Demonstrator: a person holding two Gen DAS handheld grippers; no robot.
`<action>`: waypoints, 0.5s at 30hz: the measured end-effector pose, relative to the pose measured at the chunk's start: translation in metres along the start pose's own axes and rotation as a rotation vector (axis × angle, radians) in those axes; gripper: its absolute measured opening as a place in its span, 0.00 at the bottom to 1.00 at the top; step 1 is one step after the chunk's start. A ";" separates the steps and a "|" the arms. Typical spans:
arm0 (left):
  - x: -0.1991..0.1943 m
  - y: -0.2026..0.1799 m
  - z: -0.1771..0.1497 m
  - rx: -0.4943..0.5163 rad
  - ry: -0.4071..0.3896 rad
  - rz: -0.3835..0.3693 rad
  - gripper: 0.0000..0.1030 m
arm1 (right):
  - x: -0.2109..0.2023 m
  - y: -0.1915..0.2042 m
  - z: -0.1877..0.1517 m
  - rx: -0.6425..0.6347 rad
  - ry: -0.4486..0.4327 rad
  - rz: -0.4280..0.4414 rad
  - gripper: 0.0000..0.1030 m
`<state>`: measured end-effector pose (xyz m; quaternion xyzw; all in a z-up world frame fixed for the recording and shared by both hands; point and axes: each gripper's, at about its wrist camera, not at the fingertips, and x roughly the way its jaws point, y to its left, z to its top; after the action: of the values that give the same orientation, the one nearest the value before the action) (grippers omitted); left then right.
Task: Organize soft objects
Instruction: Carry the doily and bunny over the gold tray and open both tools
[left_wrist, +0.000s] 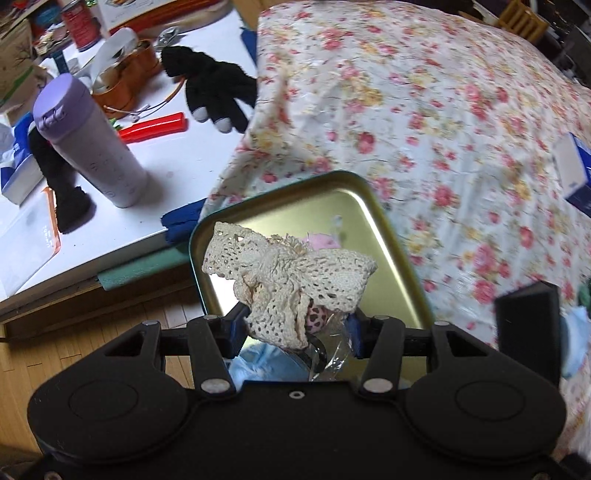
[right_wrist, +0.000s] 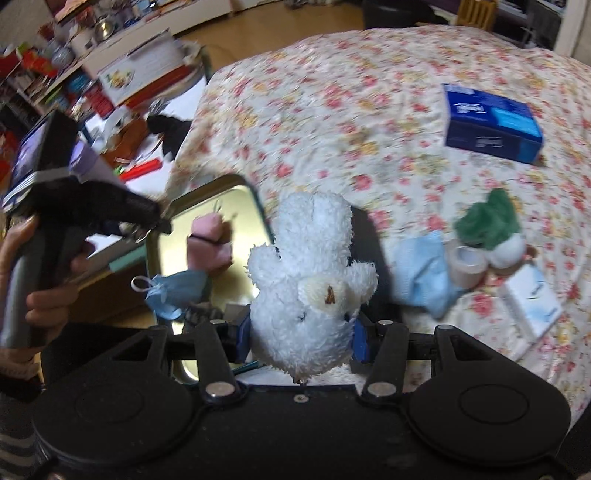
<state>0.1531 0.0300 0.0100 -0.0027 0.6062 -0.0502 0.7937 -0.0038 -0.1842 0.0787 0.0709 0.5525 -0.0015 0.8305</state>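
My left gripper (left_wrist: 295, 328) is shut on a cream crochet lace bow (left_wrist: 288, 273) with a pink leopard-print bit and clear wrap under it. The bow hangs over a gold tin tray (left_wrist: 384, 236) at the edge of the flowered bedspread (left_wrist: 424, 110). In the tray lie a pink soft piece (right_wrist: 210, 240) and a light blue face mask (right_wrist: 177, 288). My right gripper (right_wrist: 301, 332) is shut on a white plush toy (right_wrist: 314, 266), head towards the camera, just right of the tray (right_wrist: 207, 192).
On the bedspread (right_wrist: 332, 110) lie a light blue cloth (right_wrist: 421, 273), a green cloth (right_wrist: 487, 221), a tape roll (right_wrist: 467, 264), a white packet (right_wrist: 532, 299) and a blue box (right_wrist: 491, 122). The white table (left_wrist: 177, 166) holds a lilac bottle (left_wrist: 88, 140), black gloves (left_wrist: 218, 88) and clutter. A person's hand (right_wrist: 44, 295) grips the left gripper's handle.
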 end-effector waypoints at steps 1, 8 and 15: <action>0.005 0.002 0.000 -0.008 0.000 0.002 0.49 | 0.005 0.004 0.001 -0.005 0.010 -0.001 0.49; 0.033 0.014 0.008 -0.071 -0.018 0.039 0.49 | 0.037 0.024 0.006 -0.029 0.069 -0.022 0.49; 0.044 0.022 0.011 -0.046 -0.058 0.055 0.63 | 0.071 0.038 0.015 -0.044 0.123 -0.038 0.49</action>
<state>0.1766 0.0478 -0.0304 -0.0057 0.5837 -0.0143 0.8118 0.0407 -0.1434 0.0239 0.0422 0.6036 -0.0007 0.7962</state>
